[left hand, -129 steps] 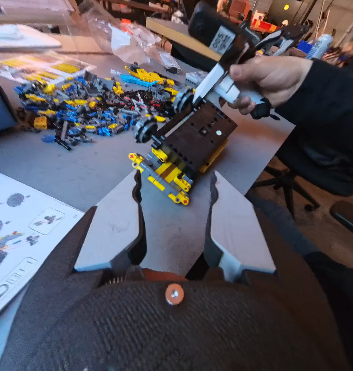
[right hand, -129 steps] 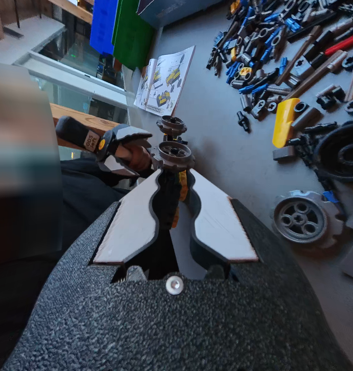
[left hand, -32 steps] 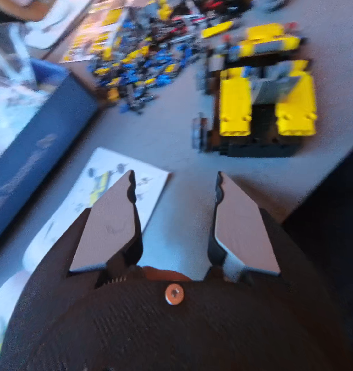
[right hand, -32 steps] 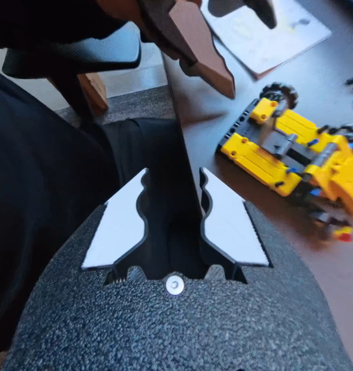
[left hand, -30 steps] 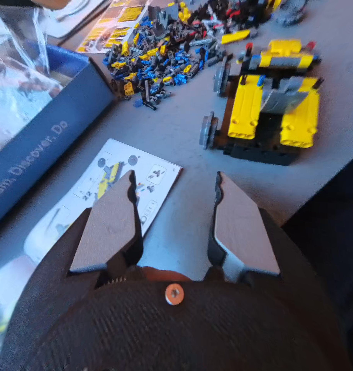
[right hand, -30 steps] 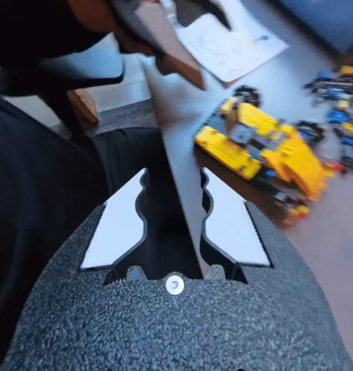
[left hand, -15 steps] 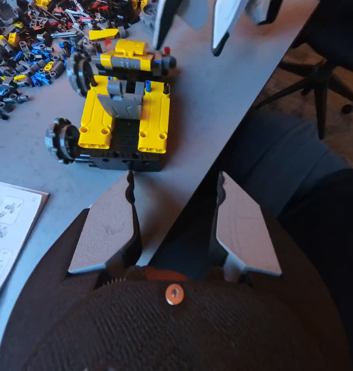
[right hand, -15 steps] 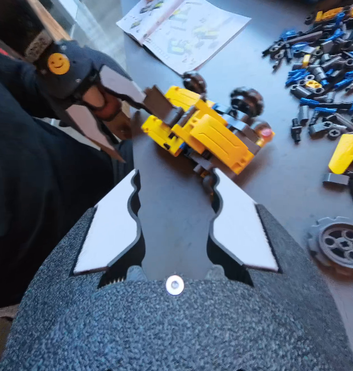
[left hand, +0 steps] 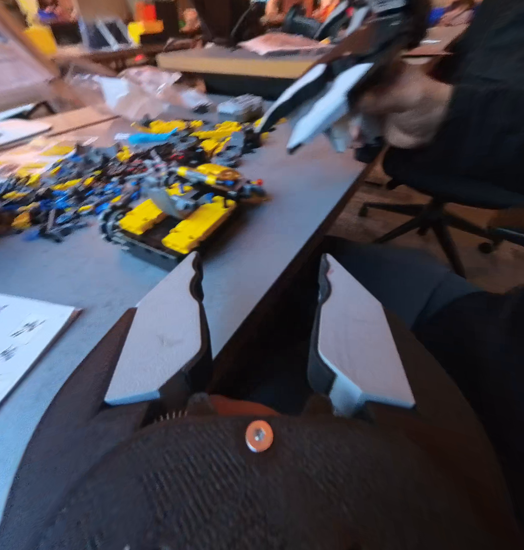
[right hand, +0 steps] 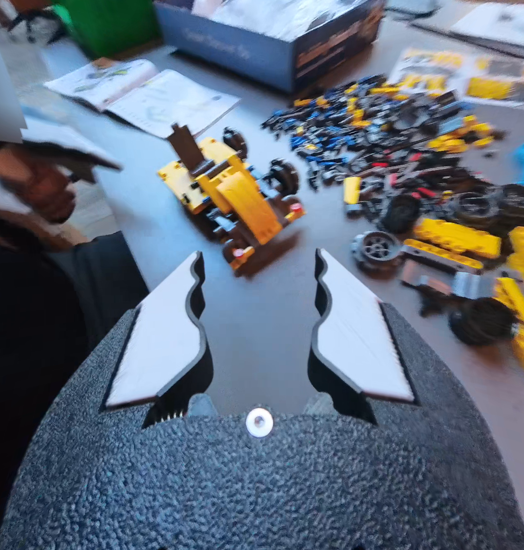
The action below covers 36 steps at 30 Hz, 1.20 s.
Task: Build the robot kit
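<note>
A half-built yellow and black brick vehicle (left hand: 177,214) stands on the grey table (left hand: 61,273) near its front edge; it also shows in the right wrist view (right hand: 231,196). My left gripper (left hand: 259,262) is open and empty, over the table's edge just short of the vehicle. My right gripper (right hand: 257,259) is open and empty, above the table just short of the vehicle's front end. The right gripper also shows in the left wrist view (left hand: 305,119), raised at the far right. The left gripper's finger (right hand: 73,151) shows at the left in the right wrist view.
A heap of loose blue, yellow and black parts (right hand: 388,140) lies beyond the vehicle. A grey wheel hub (right hand: 376,247) and yellow beams (right hand: 457,238) lie right of it. An open booklet (right hand: 153,95) and a blue box (right hand: 269,44) are behind. An office chair (left hand: 442,214) stands past the table edge. The right tips stand about 7 cm off the grey wheel hub (right hand: 376,247). Seen from the left wrist view (left hand: 224,156) as well.
The right gripper, earlier shut on the vehicle, has let it go onto the table. Both grippers have pulled back from it and both views have tilted up. Both stay open.
</note>
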Available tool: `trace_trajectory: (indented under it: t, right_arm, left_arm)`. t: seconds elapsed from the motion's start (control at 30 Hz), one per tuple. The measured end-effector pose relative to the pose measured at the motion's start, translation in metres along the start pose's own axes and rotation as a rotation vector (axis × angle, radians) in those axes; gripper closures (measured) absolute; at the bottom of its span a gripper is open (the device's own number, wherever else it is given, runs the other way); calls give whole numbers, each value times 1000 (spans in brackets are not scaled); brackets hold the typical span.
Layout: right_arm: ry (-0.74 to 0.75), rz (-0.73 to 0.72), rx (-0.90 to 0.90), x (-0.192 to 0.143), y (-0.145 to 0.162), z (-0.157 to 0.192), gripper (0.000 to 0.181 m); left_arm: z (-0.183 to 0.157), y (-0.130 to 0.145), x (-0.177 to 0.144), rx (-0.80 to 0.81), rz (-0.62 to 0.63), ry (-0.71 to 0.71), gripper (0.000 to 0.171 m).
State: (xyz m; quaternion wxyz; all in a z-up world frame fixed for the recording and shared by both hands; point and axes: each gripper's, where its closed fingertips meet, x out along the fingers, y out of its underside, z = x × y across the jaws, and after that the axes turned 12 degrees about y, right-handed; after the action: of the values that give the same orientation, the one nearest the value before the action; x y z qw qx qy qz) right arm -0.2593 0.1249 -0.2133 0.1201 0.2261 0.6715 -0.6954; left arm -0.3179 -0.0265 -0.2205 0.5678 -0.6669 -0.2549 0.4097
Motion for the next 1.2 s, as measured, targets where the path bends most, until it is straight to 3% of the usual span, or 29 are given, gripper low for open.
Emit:
trace_trajectory:
  t: [0.1,0.23,0.47,0.57,0.67,0.77,0.87,1.03,1.2]
  right_arm:
    - [130,-13,5,6,3,-27,107]
    - [158,-10,28,15,3,-37,110]
    - [199,-80,55,22,-13,-50,118]
    - [203,-144,57,24,-29,-52,125]
    - [172,-152,8,36,-51,-53,146]
    - [94,-55,-59,65,-72,-54,178]
    - [36,137,-173,108,-75,-57,168]
    - [-22,477,-239,158,-52,-60,177]
    - [-17,595,-277,173,-44,-57,174]
  left_arm:
    - [-26,4,6,85,19,119,95]
    - [-39,15,5,97,51,202,112]
    - [-42,35,8,61,131,248,116]
    - [-41,42,14,48,164,249,117]
    - [-40,46,19,37,184,259,118]
    - [-38,46,23,41,188,259,122]
    - [-40,44,26,37,183,278,123]
    - [-37,40,22,31,156,279,124]
    - [-35,41,16,-7,145,287,125]
